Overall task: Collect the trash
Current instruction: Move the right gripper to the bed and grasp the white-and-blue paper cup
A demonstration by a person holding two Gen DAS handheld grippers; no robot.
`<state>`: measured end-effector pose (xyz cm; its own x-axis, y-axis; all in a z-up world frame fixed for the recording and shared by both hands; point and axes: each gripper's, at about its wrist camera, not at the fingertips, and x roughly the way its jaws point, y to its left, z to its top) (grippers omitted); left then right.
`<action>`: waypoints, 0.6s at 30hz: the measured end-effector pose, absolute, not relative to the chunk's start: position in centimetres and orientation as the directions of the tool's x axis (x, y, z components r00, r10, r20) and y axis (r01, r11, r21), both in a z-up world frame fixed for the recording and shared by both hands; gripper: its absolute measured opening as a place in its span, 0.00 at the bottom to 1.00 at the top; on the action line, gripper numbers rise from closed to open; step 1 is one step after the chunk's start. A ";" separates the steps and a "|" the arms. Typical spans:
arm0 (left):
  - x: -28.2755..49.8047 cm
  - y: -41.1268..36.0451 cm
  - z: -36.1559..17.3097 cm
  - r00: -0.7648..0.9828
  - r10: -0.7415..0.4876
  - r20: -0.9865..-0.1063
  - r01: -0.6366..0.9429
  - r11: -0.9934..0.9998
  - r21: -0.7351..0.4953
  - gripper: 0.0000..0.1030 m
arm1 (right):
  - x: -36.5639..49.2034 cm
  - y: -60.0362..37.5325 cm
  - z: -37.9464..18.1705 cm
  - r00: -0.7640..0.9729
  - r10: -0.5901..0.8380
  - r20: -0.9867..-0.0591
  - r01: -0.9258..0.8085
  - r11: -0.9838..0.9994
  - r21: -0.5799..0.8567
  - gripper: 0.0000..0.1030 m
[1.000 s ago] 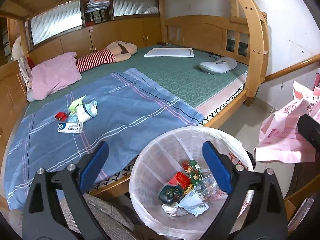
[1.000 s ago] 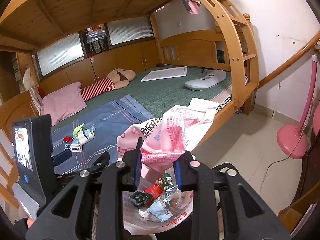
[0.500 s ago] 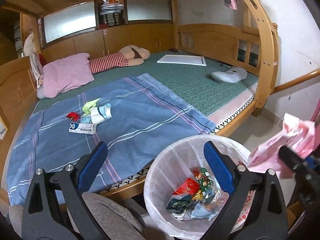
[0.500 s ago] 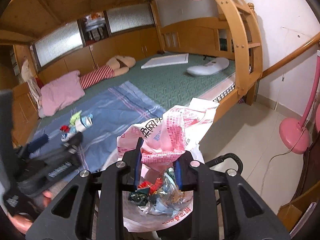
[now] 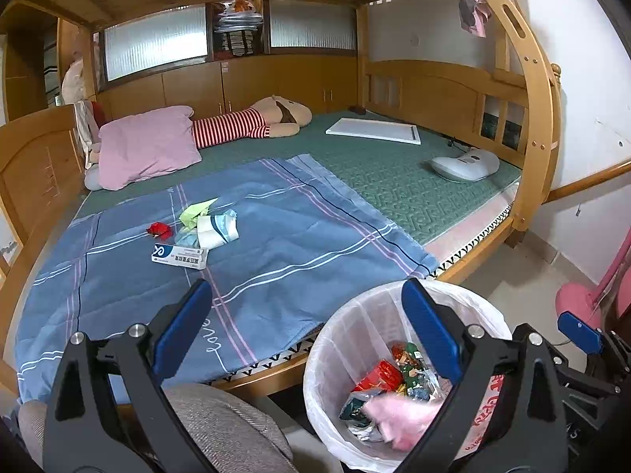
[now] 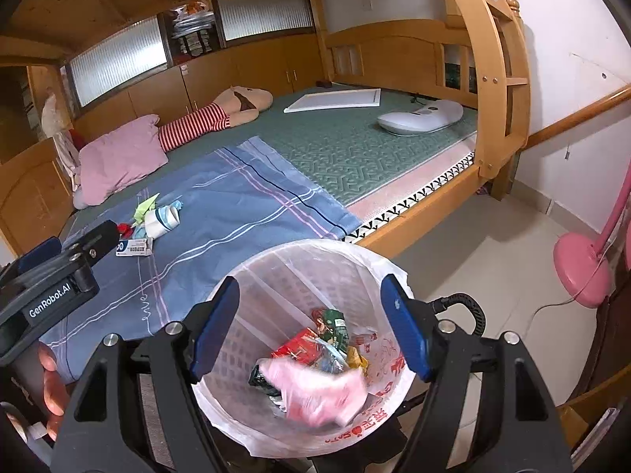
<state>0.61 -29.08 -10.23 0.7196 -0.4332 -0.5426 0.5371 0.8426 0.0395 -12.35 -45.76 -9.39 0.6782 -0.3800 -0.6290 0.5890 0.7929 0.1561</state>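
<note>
Pink plastic bag (image 6: pixel 321 388) is seen blurred inside the lined waste bin (image 6: pixel 355 260), on top of the wrappers already there; it is touched by neither tool. Right hand-held gripper (image 6: pixel 311 331) is held above the bin mouth with its blue pads spread wide and nothing between them. Left hand-held gripper (image 5: pixel 305 329) is likewise spread and empty, aimed across the bed edge with the bin at its right

Remaining trash is noted on the blue checked blanket (image 5: pixel 276 244), well apart from the bin: a white medicine box (image 5: pixel 179 256), a red scrap (image 5: pixel 159 229), a green folded paper (image 5: pixel 195 211) and a white-and-teal crumpled wrapper (image 5: pixel 217 226), all lying close together, some touching

Judgement: the drop step appears complete; the next pick is to be made from the cluster on the bed. For a clean pick, one item should be taken at a time, starting with the box at the near edge of the cluster, with the pads closed across its narrow sides. Pads should be kept off the blanket, since loose cloth could be pinched and dragged. Light scraps are likely to slip unless squeezed at their bulk
</note>
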 end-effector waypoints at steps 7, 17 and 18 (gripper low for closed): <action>0.9 -28.6 -10.0 0.733 -0.421 -0.535 0.524 0.850 0.050 0.94 | -12.2 -45.6 -9.3 0.696 -0.356 -0.624 0.572 0.800 0.181 0.71; 5.5 -20.4 -9.2 0.810 -0.313 -0.496 0.387 0.921 0.052 0.94 | -0.5 -44.7 -10.4 0.732 -0.067 -0.678 0.380 0.866 0.326 0.78; 6.3 -19.3 -9.2 0.818 -0.294 -0.494 0.364 0.930 0.048 0.94 | 1.9 -44.3 -10.9 0.726 -0.008 -0.688 0.343 0.871 0.352 0.78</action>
